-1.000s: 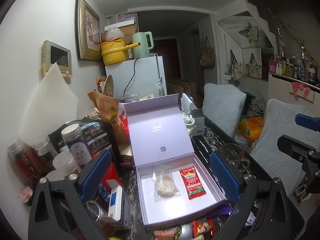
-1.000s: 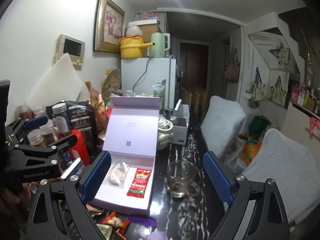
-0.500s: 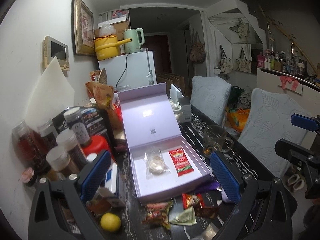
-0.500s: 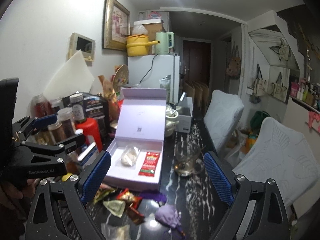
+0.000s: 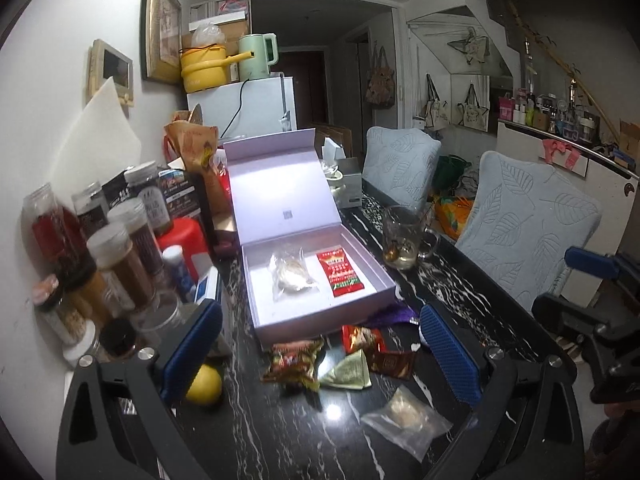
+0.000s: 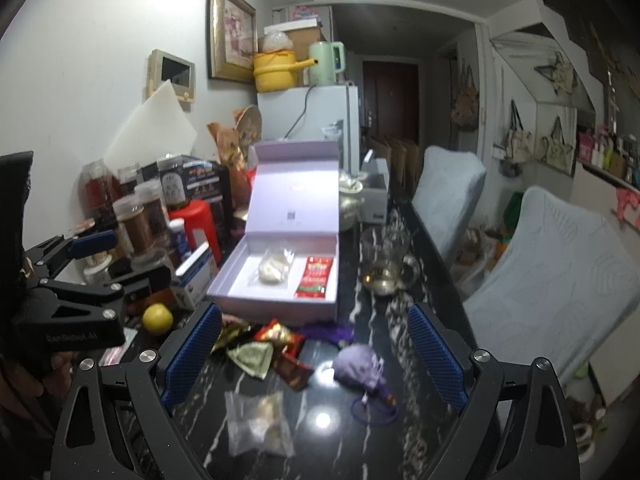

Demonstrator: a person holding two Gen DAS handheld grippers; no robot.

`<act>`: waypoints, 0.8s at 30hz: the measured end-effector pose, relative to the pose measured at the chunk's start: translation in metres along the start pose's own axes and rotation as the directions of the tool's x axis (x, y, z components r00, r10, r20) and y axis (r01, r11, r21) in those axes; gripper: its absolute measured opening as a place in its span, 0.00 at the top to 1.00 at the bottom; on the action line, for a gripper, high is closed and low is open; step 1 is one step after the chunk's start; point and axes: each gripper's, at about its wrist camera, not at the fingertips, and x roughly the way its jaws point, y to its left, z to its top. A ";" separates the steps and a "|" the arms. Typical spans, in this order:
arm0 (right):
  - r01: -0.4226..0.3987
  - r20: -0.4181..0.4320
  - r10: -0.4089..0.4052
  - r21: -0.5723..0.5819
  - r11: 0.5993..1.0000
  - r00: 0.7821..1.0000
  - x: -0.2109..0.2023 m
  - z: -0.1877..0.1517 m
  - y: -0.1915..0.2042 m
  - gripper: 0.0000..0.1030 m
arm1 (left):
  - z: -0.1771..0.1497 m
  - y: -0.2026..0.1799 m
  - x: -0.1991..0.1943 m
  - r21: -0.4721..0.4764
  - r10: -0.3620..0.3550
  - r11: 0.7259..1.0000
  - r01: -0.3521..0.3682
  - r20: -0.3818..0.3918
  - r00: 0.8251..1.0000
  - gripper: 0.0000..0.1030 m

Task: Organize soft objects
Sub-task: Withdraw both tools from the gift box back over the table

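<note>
Left wrist view: the lavender gift box (image 5: 320, 308), lid propped open, is taken as the landmark on the black marble table (image 5: 460, 292). Compared with a second earlier, the box is seen farther off and higher in frame, and table in front of it that was cut off is now exposed; both grippers are judged to have been drawn back and lowered.

Left of the box, spice jars (image 5: 116, 264) and a lemon (image 5: 204, 386) are seen. Inside it, a clear dumpling-like packet (image 5: 290, 276) and a red sachet (image 5: 339, 274) are already laid flat. In front of it, loose snack packets (image 5: 340, 360) and a clear pouch (image 5: 406, 416) are left unsorted; in the right wrist view a purple drawstring pouch (image 6: 360, 366) is newly revealed front-right of the box.

The left gripper (image 5: 320, 352) and right gripper (image 6: 316, 352) are both spread wide, with nothing grasped. A next pick from the pile is probably being lined up.
</note>
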 end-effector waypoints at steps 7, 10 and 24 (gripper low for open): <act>-0.027 -0.045 0.029 0.048 0.998 0.999 0.007 -0.035 0.003 0.08 | -0.034 -0.004 -0.005 0.013 -0.014 1.000 0.015 -0.033 0.999 0.02; -0.039 -0.090 0.045 0.068 0.997 0.995 0.015 -0.056 0.005 0.08 | -0.046 -0.005 -0.002 0.012 -0.034 0.999 0.035 -0.067 0.997 0.02; -0.111 -0.189 0.130 0.104 0.988 0.973 0.036 -0.103 0.020 0.08 | -0.098 0.009 0.027 -0.083 -0.088 0.994 0.071 -0.226 0.970 0.02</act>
